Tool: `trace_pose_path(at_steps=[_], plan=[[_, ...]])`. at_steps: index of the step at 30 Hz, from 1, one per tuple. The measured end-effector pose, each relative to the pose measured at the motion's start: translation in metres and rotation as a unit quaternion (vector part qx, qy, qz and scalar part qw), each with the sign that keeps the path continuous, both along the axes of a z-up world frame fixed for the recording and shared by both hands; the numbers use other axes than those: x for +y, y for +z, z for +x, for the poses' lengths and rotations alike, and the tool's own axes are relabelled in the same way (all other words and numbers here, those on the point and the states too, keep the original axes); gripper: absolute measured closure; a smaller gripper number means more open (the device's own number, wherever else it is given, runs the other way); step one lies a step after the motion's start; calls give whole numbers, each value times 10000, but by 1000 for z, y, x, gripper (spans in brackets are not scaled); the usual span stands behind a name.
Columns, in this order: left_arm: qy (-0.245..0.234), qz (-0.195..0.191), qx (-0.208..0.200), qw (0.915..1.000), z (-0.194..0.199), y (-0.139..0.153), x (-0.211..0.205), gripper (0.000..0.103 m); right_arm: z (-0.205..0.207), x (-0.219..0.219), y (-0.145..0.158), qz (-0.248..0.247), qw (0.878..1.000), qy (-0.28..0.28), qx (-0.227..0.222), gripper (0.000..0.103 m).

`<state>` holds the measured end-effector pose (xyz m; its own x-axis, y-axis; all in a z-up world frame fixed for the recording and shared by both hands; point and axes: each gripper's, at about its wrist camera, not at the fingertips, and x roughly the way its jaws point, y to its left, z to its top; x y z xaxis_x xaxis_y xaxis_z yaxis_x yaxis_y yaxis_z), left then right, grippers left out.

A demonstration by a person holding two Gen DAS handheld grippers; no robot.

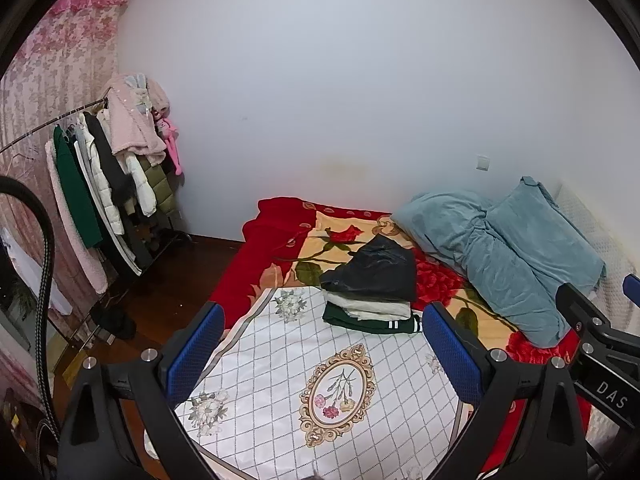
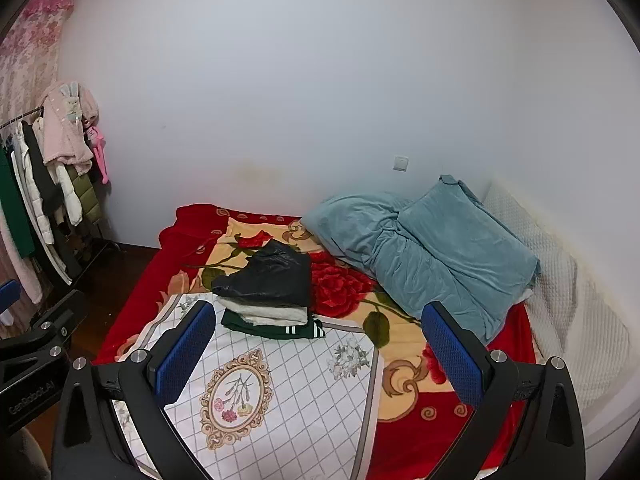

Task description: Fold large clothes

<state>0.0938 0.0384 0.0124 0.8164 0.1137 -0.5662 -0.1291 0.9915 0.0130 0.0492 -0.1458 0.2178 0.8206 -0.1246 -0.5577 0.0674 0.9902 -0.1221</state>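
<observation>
Your stack of folded clothes (image 1: 370, 288) sits on the bed at the far edge of the white checked cloth with floral medallions (image 1: 320, 380). A shiny black garment (image 1: 376, 266) lies on top, a pale grey-white piece (image 1: 372, 308) is in the middle, and a dark green garment with white stripes at the cuff (image 1: 372, 322) is at the bottom. From your right wrist view the same stack (image 2: 268, 296) lies ahead and a little left.

The white checked cloth is spread flat over the red and cream rose-patterned blanket (image 1: 280, 236) that covers the bed. Beyond the stack and to its right, a crumpled teal-blue velvet quilt (image 1: 500, 252) is heaped against the white wall (image 1: 340, 80).

Your left gripper (image 1: 324, 356) is held above the white cloth, its blue-padded fingers spread wide with nothing between them. Your right gripper (image 2: 320, 356) is likewise wide apart and holding nothing, above the cloth's right edge.

Off to the left, a clothes rack hung with coats and jackets (image 1: 108, 184) stands beside a pink floral curtain (image 1: 52, 68).
</observation>
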Motion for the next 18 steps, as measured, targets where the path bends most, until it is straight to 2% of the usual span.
trace_pose_path(at_steps=[18], plan=[[47, -27, 63, 10000, 1, 1, 7, 2, -4, 4, -6, 6, 10000, 12, 23, 0]])
